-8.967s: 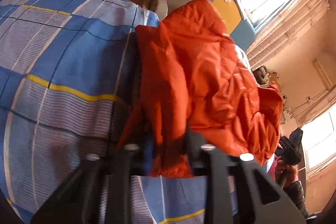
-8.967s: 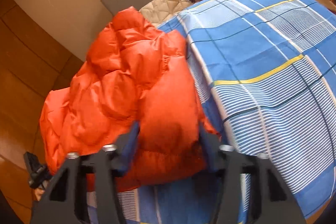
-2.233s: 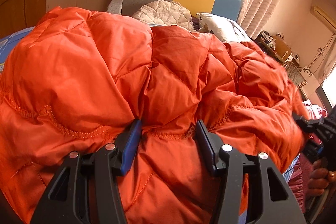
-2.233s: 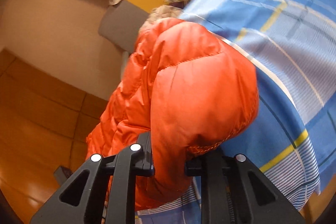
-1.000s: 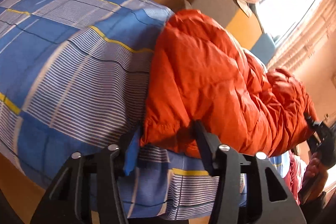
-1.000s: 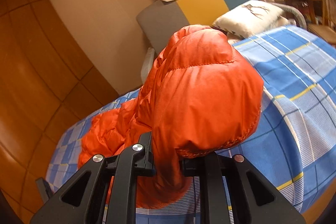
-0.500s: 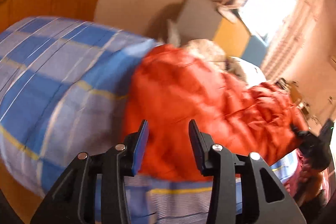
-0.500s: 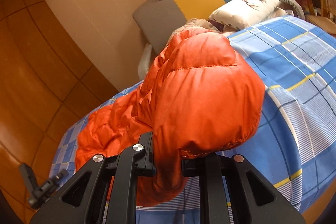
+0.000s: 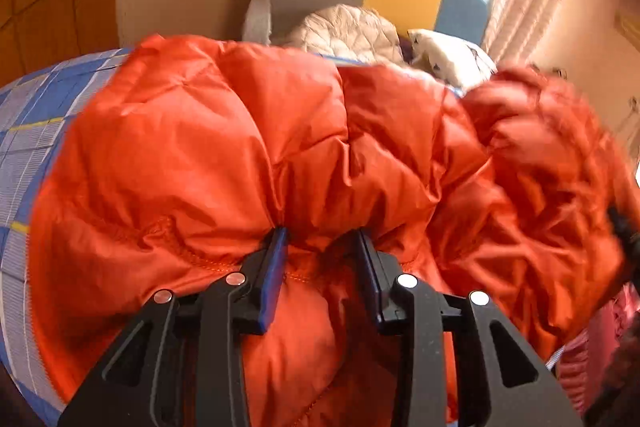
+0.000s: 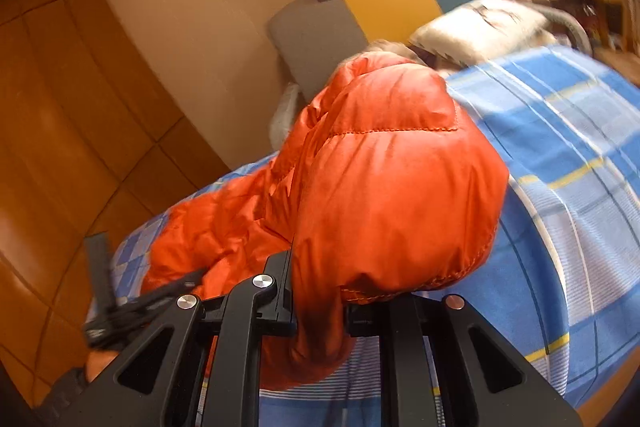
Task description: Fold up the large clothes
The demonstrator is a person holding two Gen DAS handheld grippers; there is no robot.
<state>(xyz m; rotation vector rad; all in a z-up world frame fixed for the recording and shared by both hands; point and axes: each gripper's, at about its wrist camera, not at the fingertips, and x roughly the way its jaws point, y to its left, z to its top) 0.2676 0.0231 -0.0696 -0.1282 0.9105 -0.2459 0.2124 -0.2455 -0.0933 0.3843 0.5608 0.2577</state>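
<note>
The jacket (image 9: 280,147) is bright orange, puffy and quilted with stitched seams. It lies bunched and rumpled across a blue checked bed. At one end a rounded, padded part (image 10: 392,195) is lifted up off the bed.

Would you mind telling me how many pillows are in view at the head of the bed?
1: a white patterned pillow lies at the headboard, beyond the orange jacket. A beige quilted bundle sits beside it; others may be hidden.

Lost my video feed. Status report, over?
Left gripper pinching orange jacket. Right gripper shut on jacket, bunched on bed. Nothing in the way.
</note>
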